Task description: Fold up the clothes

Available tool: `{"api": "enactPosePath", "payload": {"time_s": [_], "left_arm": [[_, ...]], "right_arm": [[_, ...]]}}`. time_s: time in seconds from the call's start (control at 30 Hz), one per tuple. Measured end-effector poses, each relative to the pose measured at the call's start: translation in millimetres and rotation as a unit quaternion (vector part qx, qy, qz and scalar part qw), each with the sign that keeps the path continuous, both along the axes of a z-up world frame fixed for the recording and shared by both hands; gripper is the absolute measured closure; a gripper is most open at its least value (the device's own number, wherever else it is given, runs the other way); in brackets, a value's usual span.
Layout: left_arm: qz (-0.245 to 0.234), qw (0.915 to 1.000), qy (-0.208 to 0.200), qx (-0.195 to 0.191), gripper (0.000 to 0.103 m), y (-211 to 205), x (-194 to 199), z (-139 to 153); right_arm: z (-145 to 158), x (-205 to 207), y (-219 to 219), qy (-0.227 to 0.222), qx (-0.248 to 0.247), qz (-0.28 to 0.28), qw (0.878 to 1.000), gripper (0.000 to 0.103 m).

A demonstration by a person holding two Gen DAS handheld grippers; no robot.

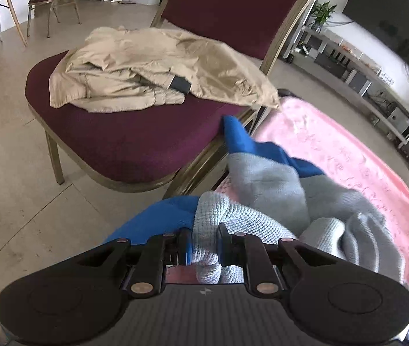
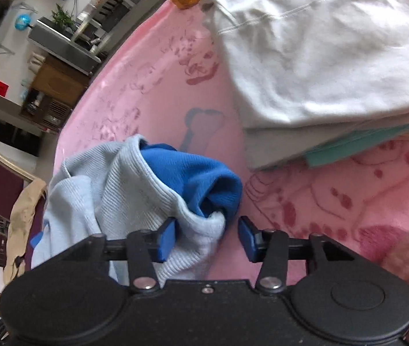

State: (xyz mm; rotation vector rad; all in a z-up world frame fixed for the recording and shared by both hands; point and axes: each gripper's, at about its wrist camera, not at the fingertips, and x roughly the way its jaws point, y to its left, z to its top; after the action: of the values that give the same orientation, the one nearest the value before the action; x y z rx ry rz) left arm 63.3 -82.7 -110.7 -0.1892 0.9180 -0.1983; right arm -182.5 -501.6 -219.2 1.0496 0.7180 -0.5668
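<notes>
Our left gripper (image 1: 204, 246) is clamped on a bunched fold of the light grey and blue knit sweater (image 1: 265, 184), which trails from the near edge over the pink blanket (image 1: 334, 144) toward the maroon chair (image 1: 123, 138) bearing a crumpled beige jacket (image 1: 152, 63). Our right gripper (image 2: 206, 238) stands with fingers parted around the sweater's hem (image 2: 204, 227), not pinching it. Far right on the blanket we see a folded white garment (image 2: 319, 57) topping a stack.
</notes>
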Motion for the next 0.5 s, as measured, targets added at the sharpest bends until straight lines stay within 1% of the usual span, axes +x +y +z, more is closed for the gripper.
{"api": "enactPosePath", "payload": {"time_s": [0.07,0.1,0.13,0.17,0.23,0.3,0.37,0.4,0.5], "left_arm": [[-0.001,0.9999,0.01,0.005,0.088,-1,3,-7],[-0.002,0.9999,0.015,0.006,0.088,-1,4,-9],[-0.004,0.9998,0.017,0.004,0.088,0,5,-9],[-0.008,0.9999,0.014,0.001,0.089,0,5,-6],[-0.018,0.9997,0.011,-0.009,0.089,1,3,3],[-0.03,0.9992,0.011,-0.024,0.09,3,1,14],[-0.041,0.9976,0.008,-0.055,0.09,4,1,37],[-0.046,0.9965,-0.007,-0.069,0.091,5,-1,56],[-0.059,0.9908,-0.053,-0.11,0.091,6,-7,114]], "right_arm": [[2,7,4,0.006,-0.029,0.007,1.0,0.062],[3,8,5,0.007,-0.039,0.01,0.999,0.067],[3,10,6,0.008,-0.049,0.012,0.999,0.076],[7,7,4,0.004,-0.046,0.005,0.999,0.085],[19,0,0,-0.018,-0.03,-0.01,0.999,0.087],[37,-6,-4,-0.064,0.011,-0.028,0.997,0.087],[69,-3,-5,-0.115,0.033,-0.029,0.992,0.088],[85,-1,-6,-0.14,0.043,-0.029,0.989,0.088],[146,12,-5,-0.191,0.011,-0.019,0.981,0.088]]}}
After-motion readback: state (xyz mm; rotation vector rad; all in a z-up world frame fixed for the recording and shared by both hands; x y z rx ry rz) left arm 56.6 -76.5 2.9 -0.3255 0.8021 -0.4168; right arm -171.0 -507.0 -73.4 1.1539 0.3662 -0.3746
